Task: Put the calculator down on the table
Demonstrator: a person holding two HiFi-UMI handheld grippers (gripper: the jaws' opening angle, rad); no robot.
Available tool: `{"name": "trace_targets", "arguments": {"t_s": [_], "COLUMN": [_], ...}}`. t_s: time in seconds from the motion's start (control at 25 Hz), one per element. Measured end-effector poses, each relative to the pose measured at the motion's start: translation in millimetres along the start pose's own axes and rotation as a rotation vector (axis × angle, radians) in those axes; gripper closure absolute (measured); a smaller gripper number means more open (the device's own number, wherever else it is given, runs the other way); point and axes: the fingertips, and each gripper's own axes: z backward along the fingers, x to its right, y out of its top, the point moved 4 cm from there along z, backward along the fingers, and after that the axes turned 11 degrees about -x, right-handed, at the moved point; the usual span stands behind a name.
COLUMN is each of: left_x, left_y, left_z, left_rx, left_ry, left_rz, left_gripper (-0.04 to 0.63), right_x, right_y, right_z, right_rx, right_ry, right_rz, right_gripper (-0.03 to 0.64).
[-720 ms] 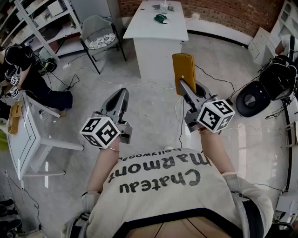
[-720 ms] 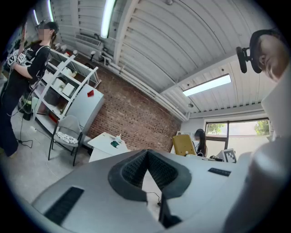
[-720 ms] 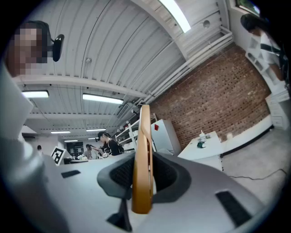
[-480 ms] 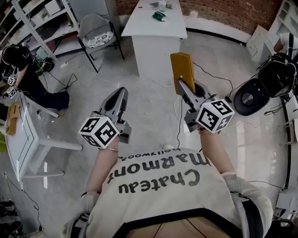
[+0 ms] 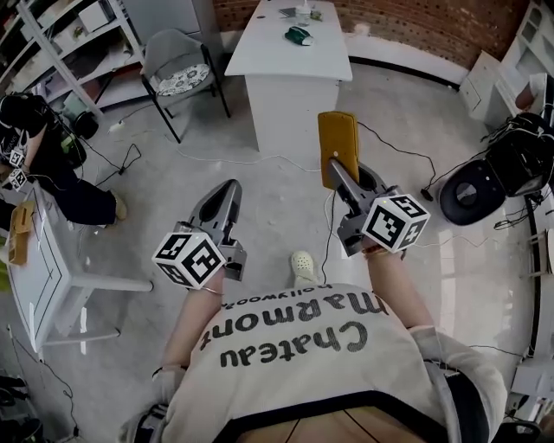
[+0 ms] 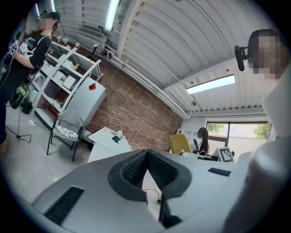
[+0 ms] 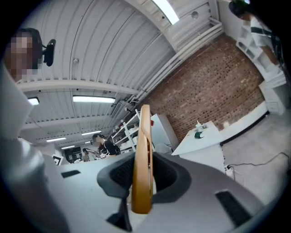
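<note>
Right claw (image 5: 338, 170) pinches the flat mustard-yellow calculator (image 5: 338, 141) edge-on, its long axis aimed at 12 o'clock toward the white rectangular surface (image 5: 279, 59), well apart; the left claw (image 5: 227, 187), pressed together, holds nothing.

Head view: from above the person, looking steeply down; white table (image 5: 290, 52) at 12 o'clock. Gripper views: each sits close behind its own jaws, facing level toward that table and the brick wall (image 5: 415, 26), which all three views share.
</note>
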Motion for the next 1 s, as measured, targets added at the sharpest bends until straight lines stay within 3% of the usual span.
{"name": "trace_targets", "arguments": {"t_s": [0.28,0.72,1.0], "left_x": [-43.0,-92.2,-122.3], "left_y": [38.0,103.0,125.3], "left_z": [-60.1,-166.6,-220.1], "left_rx": [0.037,0.097,0.147], "left_ry": [0.022,0.032,0.049], "left_rz": [0.005,-0.007,-0.010], "left_gripper": [0.594,0.594,0.594], "right_x": [49.6,131.9,170.8], "right_y": [32.3,116.8,141.3], "right_z": [-66.5,-159.2,-207.8], "right_rx": [-0.021,-0.016,-0.021], "right_ry": [0.015,0.044,0.072], "right_rz": [-0.015,0.040,0.066], "right_gripper": [0.529,0.529,0.529]}}
